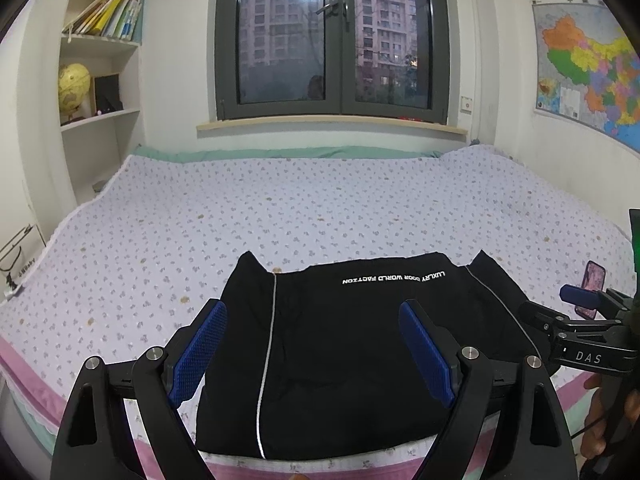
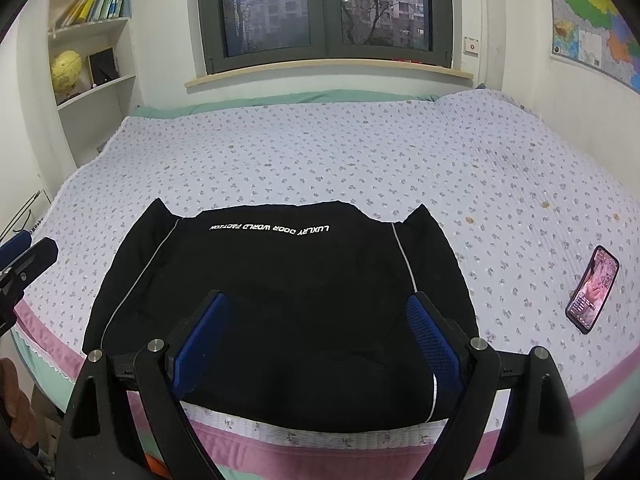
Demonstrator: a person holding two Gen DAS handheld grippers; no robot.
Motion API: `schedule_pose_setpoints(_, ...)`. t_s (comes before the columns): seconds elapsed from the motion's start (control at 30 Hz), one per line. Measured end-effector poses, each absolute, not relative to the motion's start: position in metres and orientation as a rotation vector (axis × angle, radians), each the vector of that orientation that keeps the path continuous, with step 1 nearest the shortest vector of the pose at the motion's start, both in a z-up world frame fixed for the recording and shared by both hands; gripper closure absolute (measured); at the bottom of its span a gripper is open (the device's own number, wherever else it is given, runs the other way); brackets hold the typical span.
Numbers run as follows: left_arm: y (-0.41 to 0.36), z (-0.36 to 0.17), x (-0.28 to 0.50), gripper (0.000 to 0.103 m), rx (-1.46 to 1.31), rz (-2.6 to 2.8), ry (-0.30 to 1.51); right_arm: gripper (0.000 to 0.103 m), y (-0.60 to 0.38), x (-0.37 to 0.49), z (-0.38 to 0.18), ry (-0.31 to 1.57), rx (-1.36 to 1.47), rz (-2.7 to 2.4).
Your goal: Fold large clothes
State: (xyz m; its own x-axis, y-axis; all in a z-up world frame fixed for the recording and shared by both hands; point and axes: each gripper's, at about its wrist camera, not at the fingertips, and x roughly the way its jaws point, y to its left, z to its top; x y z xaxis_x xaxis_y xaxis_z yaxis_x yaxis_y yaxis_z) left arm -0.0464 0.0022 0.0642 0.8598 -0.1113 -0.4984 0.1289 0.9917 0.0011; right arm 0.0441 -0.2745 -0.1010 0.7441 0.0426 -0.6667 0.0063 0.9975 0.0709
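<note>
A black garment [image 1: 340,360] with white lettering and thin grey stripes lies folded flat near the front edge of the bed; it also shows in the right wrist view [image 2: 280,292]. My left gripper [image 1: 312,312] is open and empty, held above the garment's near part. My right gripper [image 2: 316,304] is open and empty, also above the garment's near part. The right gripper shows at the right edge of the left wrist view [image 1: 576,300]. The left gripper's blue fingers [image 2: 24,252] show at the left edge of the right wrist view.
The bed [image 1: 280,208] has a pale floral cover with a pink front border. A phone [image 2: 592,290] with a lit screen lies on the bed right of the garment. A bookshelf [image 1: 100,60] stands at the back left, a window [image 1: 332,40] behind, a map [image 1: 588,72] on the right wall.
</note>
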Motion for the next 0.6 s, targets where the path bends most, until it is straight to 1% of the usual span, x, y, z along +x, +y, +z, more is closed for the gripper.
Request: schedule_pose_setpoints(0.6,0.0047,0.0625,-0.0467,0.015,0.032,-0.123,0.525,0.011,-0.2723,0.0446,-0.103,0.735,0.073,0.015)
